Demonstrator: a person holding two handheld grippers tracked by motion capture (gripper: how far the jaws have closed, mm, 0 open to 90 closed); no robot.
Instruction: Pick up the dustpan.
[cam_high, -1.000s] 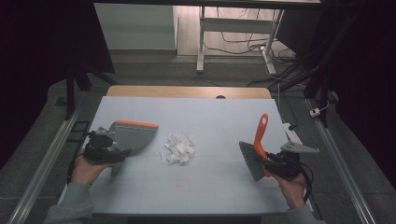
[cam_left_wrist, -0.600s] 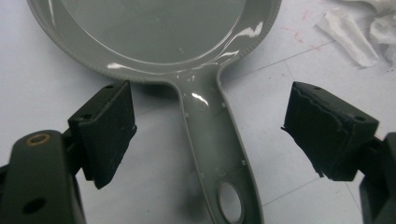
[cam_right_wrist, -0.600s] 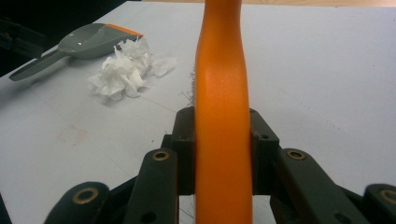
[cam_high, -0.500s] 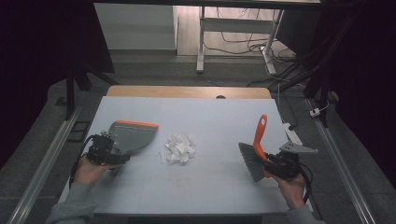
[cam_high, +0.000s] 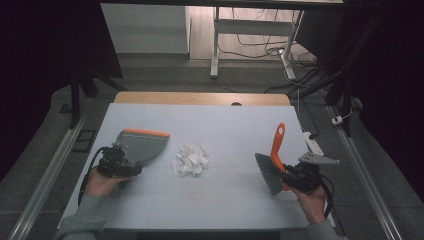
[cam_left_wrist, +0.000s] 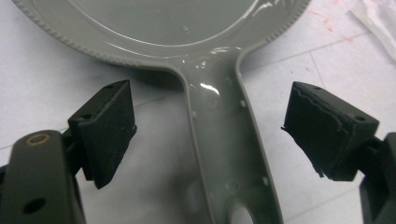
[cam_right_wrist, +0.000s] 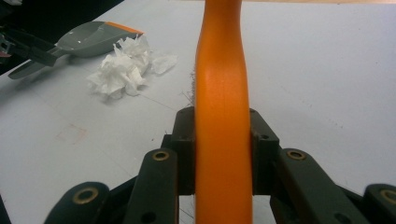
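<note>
Left gripper (cam_high: 120, 162) has drawn back toward the person since the earlier frame, its jaws now spread to either side of the dustpan (cam_high: 142, 144) handle without touching it.

The dustpan lies flat on the table (cam_high: 225, 125), left of centre, orange lip facing the crumpled paper (cam_high: 191, 159) just beside it. Right gripper (cam_high: 295, 175) clamps the orange handle of the brush (cam_high: 274, 160), bristles toward the paper, well apart from it.
</note>
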